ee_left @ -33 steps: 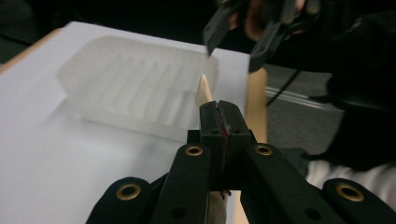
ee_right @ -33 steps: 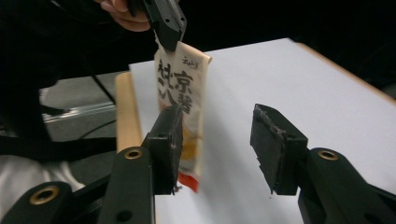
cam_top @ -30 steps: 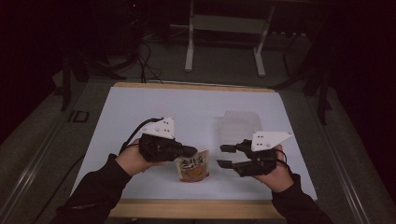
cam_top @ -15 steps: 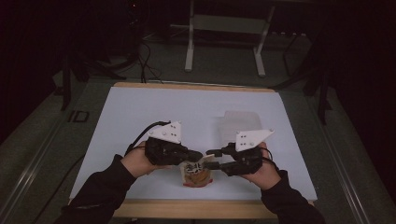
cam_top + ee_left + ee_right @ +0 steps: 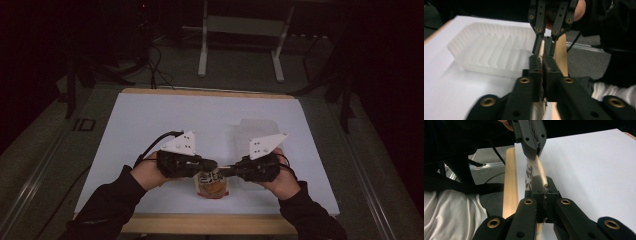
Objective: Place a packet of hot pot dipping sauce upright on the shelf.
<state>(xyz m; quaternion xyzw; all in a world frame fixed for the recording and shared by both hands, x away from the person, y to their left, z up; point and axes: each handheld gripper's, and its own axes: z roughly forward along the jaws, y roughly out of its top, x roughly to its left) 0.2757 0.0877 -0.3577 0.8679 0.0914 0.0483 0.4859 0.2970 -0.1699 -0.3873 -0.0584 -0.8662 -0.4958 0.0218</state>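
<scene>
Gripping the snack pouch (image 5: 212,184) near the desk's (image 5: 150,120) front edge, both tongs, left (image 5: 214,163) and right (image 5: 231,169), clamp its top seam; light, crinkly film likely tears best there.

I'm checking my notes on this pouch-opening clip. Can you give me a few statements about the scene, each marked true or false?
1. Both hand-held grippers are shut on the top edge of the snack pouch. True.
2. The left hand-held gripper grips the clear plastic tray. False: it grips the pouch; the tray sits apart, farther back on the table.
3. The right hand-held gripper faces the left one across the pouch. True.
4. The pouch lies inside the tray. False: it hangs near the table's front edge, outside the tray.
</scene>
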